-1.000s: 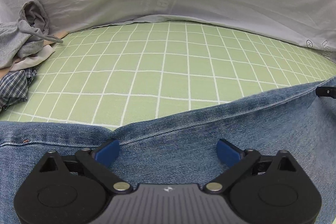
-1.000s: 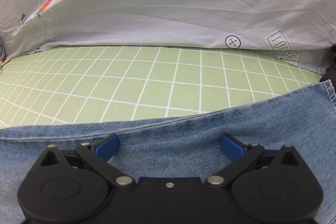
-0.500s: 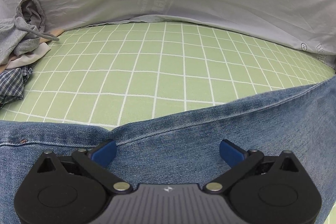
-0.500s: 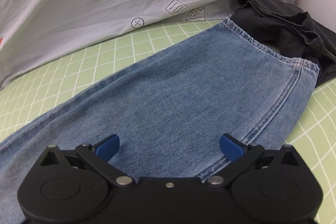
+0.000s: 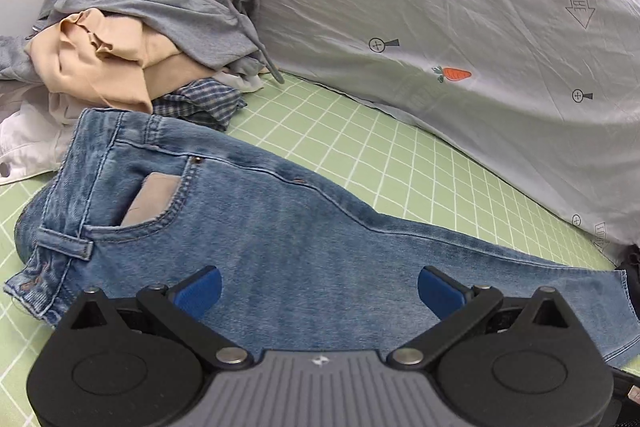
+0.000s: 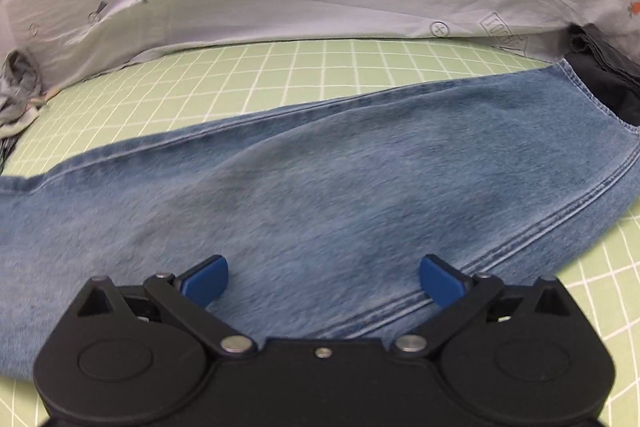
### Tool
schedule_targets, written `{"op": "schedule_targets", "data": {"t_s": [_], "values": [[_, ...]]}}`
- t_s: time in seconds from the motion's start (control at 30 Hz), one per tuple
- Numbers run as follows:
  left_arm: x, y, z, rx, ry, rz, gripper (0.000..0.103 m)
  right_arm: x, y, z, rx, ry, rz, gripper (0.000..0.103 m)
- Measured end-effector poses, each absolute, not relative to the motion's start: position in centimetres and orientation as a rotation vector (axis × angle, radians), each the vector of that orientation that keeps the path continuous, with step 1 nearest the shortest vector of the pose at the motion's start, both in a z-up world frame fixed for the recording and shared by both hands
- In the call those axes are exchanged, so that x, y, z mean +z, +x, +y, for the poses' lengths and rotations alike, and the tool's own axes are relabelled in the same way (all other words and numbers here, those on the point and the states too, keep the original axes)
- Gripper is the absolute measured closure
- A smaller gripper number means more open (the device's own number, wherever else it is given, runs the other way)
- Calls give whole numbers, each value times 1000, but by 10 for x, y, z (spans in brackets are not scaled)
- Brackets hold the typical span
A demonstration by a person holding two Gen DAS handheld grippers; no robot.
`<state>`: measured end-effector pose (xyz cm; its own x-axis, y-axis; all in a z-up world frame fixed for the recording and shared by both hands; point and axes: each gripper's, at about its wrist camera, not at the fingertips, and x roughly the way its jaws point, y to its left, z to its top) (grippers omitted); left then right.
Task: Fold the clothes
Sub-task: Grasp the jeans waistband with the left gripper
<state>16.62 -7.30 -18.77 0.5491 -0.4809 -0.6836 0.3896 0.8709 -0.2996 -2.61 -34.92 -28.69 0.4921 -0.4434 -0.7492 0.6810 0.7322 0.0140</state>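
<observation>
Jeans (image 5: pixel 304 227) flat along the green grid sheet (image 5: pixel 400 155), waistband beside the clothes pile (image 5: pixel 132 43). Left gripper (image 5: pixel 318 291) spread wide, empty, above denim. Right gripper (image 6: pixel 322 281) likewise agape over the leg.

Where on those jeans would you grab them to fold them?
Probably the waistband of the jeans, from the left: it lies flat with a thick, free edge. The hem suits the other end. Both the left gripper and right gripper are open.
</observation>
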Motion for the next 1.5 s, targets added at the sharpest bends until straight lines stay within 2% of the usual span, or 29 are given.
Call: {"op": "schedule_targets", "data": {"t_s": [0.23, 0.6, 1.1, 1.3, 1.5], "values": [[-193, 163, -35, -586, -138, 864, 0, -293, -21, -314, -737, 323, 797, 0], [-194, 158, 16, -737, -124, 884, 0, -309, -35, -281, -935, 362, 614, 0], [-240, 209, 70, -603, -439, 1038, 0, -310, -34, -279, -948, 362, 605, 0], [-252, 232, 75, -561, -595, 1027, 0, -310, -34, -279, -949, 362, 605, 0], [-255, 244, 67, -548, -595, 1009, 1, -310, -35, -279, -951, 362, 603, 0]]}}
